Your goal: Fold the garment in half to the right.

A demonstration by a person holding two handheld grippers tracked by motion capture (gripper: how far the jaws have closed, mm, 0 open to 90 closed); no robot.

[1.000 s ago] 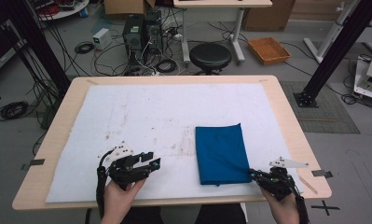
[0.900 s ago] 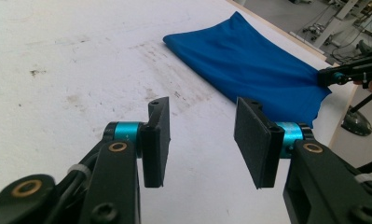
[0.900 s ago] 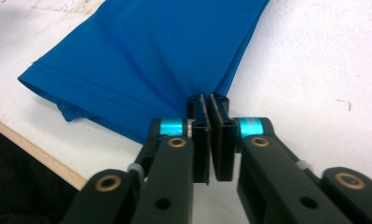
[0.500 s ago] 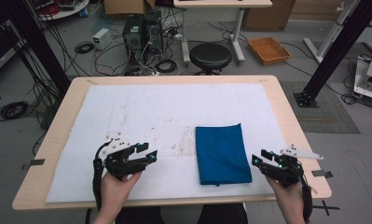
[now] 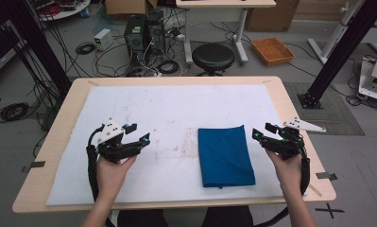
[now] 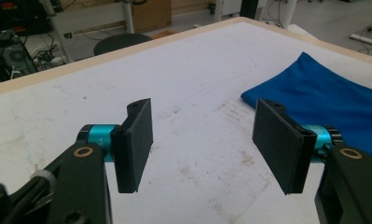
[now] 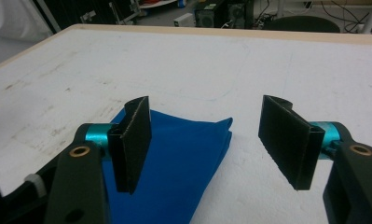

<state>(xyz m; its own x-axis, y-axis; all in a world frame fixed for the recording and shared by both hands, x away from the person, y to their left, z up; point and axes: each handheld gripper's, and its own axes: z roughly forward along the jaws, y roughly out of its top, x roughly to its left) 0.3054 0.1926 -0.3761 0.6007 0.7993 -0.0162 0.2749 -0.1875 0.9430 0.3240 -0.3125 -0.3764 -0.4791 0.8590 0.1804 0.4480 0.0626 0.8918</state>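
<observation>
A folded blue cloth (image 5: 225,156) lies flat on the white mat (image 5: 176,109), right of the table's middle. My left gripper (image 5: 139,132) hovers over the mat to the cloth's left, pointing toward it. Its jaws have just been opening and stand wide, with nothing between them. In the left gripper view the cloth (image 6: 333,98) lies beyond the right jaw of that gripper (image 6: 204,116). My right gripper (image 5: 262,130) floats just off the cloth's right edge; its jaws have also just been opening and hold nothing. In the right gripper view the cloth (image 7: 179,154) lies below and behind the left jaw of that gripper (image 7: 206,112).
The mat covers most of a wooden table (image 5: 290,109). On the floor beyond the far edge are a black stool (image 5: 213,56), computer towers (image 5: 141,33), loose cables and an orange tray (image 5: 272,49). Black frame posts (image 5: 339,52) stand at both sides.
Both hands have risen and moved away from the front edge. The right gripper went from shut to wide open beside the cloth; the left gripper opened wider. The cloth has not moved.
</observation>
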